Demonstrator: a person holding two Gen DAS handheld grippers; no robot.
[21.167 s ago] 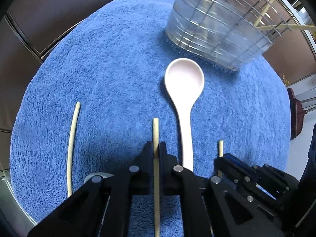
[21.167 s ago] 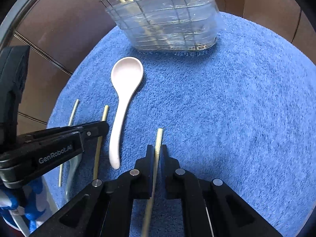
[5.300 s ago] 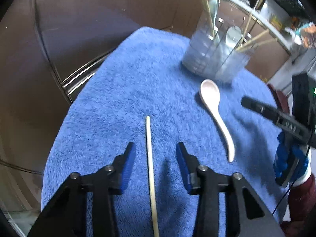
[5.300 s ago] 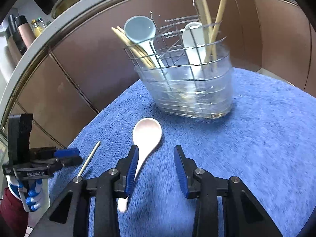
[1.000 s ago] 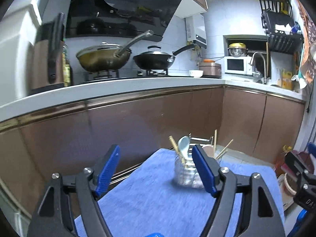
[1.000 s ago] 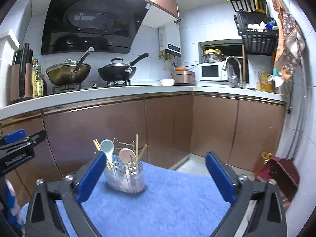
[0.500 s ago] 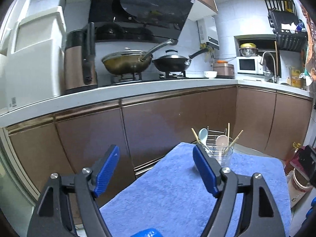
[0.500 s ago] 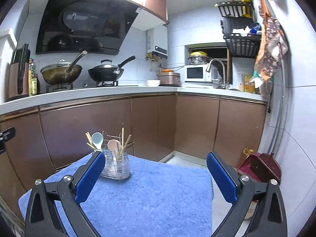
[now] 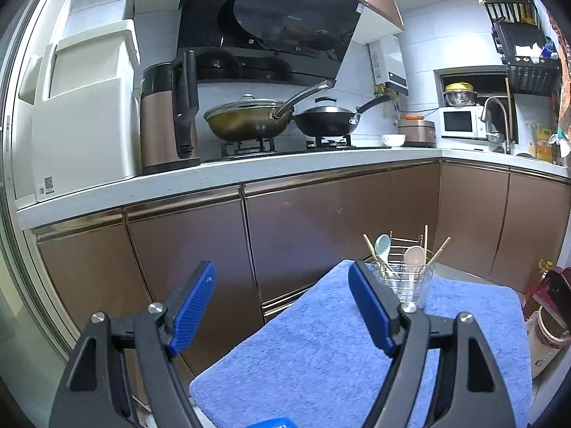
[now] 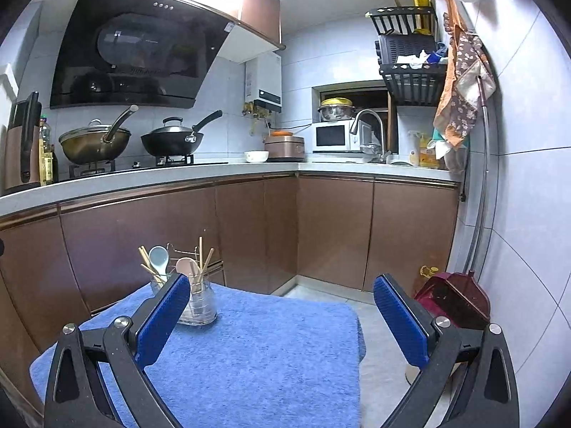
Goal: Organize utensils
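The left gripper [image 9: 282,287] has its two blue-padded fingers [image 9: 369,305] spread wide with nothing between them, raised well above the blue terry towel [image 9: 321,356] that covers the small table. In the left wrist view the clear plastic utensil holder with a wire rack inside [image 9: 405,283] stands on the towel's far edge at about 2 o'clock, just past the right finger's tip. A pale blue ceramic spoon [image 9: 382,246] and a pink ceramic spoon [image 9: 413,257] stand bowl-up in it, with light wooden chopsticks [image 9: 439,249] leaning out to both sides.

The right gripper [image 10: 280,305] is likewise spread wide and holds nothing. In its view the same holder [image 10: 198,303] sits near the towel's [image 10: 267,349] far left corner at about 10 o'clock, partly hidden behind the left blue pad [image 10: 162,317]; the blue spoon [image 10: 158,258], the pink spoon [image 10: 185,266] and the chopsticks [image 10: 201,253] rise above its rim. The towel's visible surface carries only the holder.

Behind, at 12 o'clock, brown cabinet doors [image 10: 249,232] run under a white counter [image 10: 178,174] bearing a brass-coloured lidded wok [image 10: 92,144] and a black lidded wok [image 10: 173,142]. A dark red dustpan [image 10: 453,299] rests on the floor at 3 o'clock.
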